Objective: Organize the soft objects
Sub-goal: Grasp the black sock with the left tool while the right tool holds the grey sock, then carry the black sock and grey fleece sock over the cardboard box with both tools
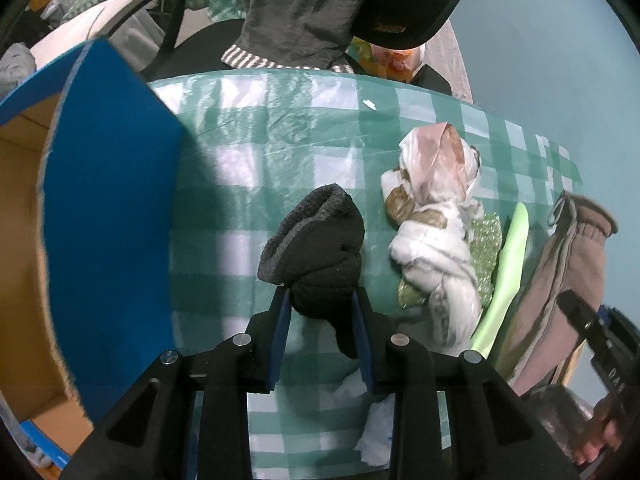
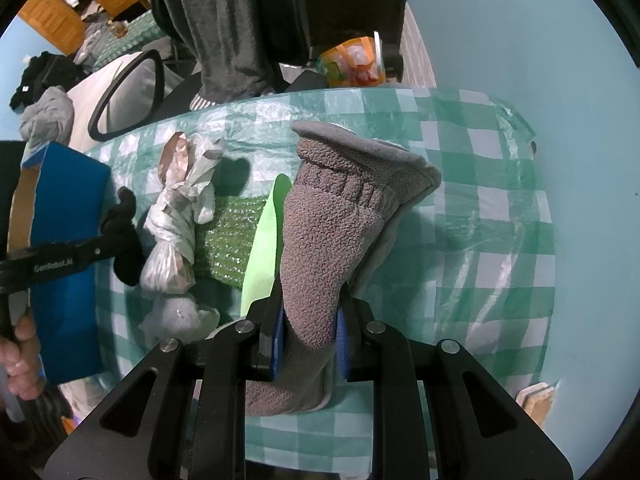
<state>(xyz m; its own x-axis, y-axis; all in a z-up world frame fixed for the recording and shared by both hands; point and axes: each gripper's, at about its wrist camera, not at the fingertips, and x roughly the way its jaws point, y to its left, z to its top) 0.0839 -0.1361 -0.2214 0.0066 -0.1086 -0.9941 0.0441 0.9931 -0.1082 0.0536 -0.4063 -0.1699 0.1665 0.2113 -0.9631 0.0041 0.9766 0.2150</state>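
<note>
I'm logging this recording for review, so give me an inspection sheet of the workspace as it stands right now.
Surface: table under a green-and-white checked plastic cloth, wrinkled.
Job's things: black sock in the left tool; grey-brown fleece slipper sock in the right tool; blue cardboard box, open, at the table's left.
Clutter: knotted white plastic bag; green bubble wrap; light green sheet; small grey soft lump; crumpled white paper.
Grippers: left tool shut on the black sock; right tool shut on the slipper sock.
Cables: nothing seen.
Surroundings: chair with grey clothing behind the table; pale blue wall; wooden furniture far left.
</note>
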